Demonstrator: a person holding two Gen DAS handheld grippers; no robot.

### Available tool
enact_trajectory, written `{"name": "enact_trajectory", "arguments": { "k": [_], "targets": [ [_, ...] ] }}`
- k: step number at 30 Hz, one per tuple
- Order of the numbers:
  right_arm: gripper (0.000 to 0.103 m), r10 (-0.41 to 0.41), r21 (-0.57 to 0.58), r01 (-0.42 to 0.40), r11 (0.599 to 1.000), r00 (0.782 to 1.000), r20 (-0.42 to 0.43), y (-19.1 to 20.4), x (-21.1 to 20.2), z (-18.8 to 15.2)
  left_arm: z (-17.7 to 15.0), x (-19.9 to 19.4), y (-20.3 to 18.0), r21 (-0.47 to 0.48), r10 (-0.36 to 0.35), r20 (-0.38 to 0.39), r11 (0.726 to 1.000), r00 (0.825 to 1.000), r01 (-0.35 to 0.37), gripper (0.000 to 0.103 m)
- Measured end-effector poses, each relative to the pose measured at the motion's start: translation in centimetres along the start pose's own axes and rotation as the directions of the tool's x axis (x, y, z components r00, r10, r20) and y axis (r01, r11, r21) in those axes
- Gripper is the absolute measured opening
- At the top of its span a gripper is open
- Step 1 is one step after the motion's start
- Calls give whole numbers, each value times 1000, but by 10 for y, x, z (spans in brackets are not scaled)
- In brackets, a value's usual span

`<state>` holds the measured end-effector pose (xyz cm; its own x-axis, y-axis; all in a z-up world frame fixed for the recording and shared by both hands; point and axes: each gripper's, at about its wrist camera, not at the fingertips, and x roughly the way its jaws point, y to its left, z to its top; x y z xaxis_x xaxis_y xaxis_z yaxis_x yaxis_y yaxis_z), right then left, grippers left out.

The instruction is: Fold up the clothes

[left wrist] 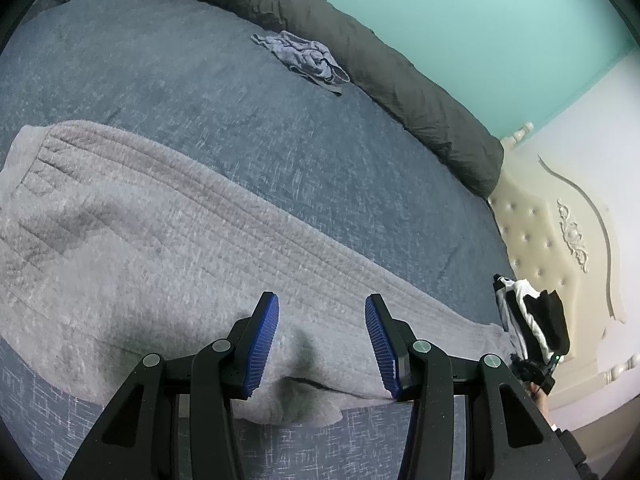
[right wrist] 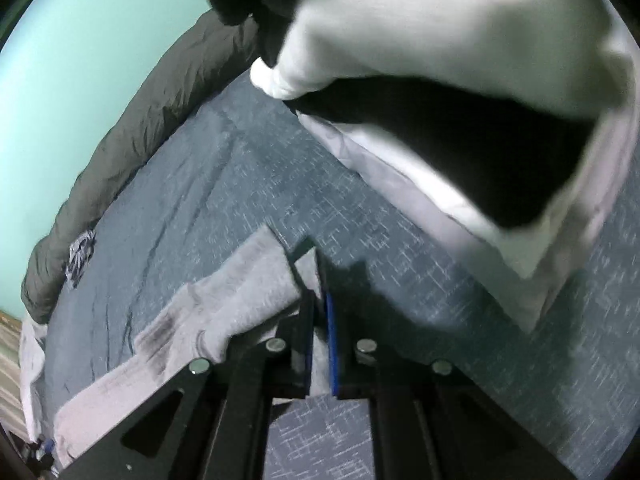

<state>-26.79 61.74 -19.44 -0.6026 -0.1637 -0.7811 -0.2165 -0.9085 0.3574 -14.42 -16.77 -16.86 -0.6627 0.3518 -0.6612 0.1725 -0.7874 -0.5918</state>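
A grey knitted garment (left wrist: 152, 240) lies flat across the blue bed cover (left wrist: 280, 128). My left gripper (left wrist: 322, 312) is open just above its near edge, with blue pads (left wrist: 262, 344) either side of a fold. My right gripper (right wrist: 318, 292) is shut on a corner of the grey garment (right wrist: 248, 292), lifted a little off the bed. The right gripper's body shows at the far right of the left wrist view (left wrist: 532, 320), under black and white cloth.
A dark grey duvet roll (left wrist: 360, 48) lies along the far edge by the teal wall. A small crumpled blue-grey garment (left wrist: 304, 56) lies beside it. A black and white garment (right wrist: 460, 92) hangs close above the right camera. A cream tufted headboard (left wrist: 552, 232) stands at the right.
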Motion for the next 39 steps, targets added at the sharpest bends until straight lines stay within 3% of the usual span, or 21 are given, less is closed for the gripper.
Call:
{"name": "enact_trajectory", "arguments": {
  "k": [3,5,8,12,24,26,27,28,30,34,36,39],
  "targets": [
    [7,-123,-53,121,991,992,-31,5,17,2,-2,2,-2,10,-1,-7,1000,1000,1,49],
    [8,-154,-34,153,988,988,-17,2,15,4,-2,2,-4,19,1,-9,1000,1000,0,49],
    [11,-41,72,41,997,999,0,-9,4,5,-1,2,-4,26,7,-8,1000,1000,-6,49],
    [39,64,78,-60,995,997,-44,1,7,3,-2,5,-2,8,0,-8,1000,1000,0,49],
    [40,169,131,-160,979,983,-68,38,19,-19,-5,2,-3,12,1,-7,1000,1000,-1,49],
    [36,186,124,-177,976,980,-66,39,19,-21,-6,0,-3,12,0,-7,1000,1000,0,49],
    [10,175,103,-167,981,982,-71,42,21,-21,-6,-1,-3,16,2,-8,1000,1000,-1,49],
    [4,151,81,-145,986,986,-76,45,26,-17,-6,-2,-4,20,4,-8,1000,1000,-3,49],
    [4,104,31,-103,994,994,-44,49,13,-13,-6,-3,-3,22,4,-7,1000,1000,-4,49],
    [3,92,-27,-91,996,994,58,51,-24,-3,-7,-5,0,19,6,-8,1000,1000,-6,49],
    [3,102,-53,-98,994,992,73,49,-39,-1,-7,-5,1,15,0,-5,1000,1000,0,49],
    [3,76,-50,-75,996,997,28,42,-32,-5,-8,-7,-1,14,-7,-2,1000,1000,7,49]
  ]
}}
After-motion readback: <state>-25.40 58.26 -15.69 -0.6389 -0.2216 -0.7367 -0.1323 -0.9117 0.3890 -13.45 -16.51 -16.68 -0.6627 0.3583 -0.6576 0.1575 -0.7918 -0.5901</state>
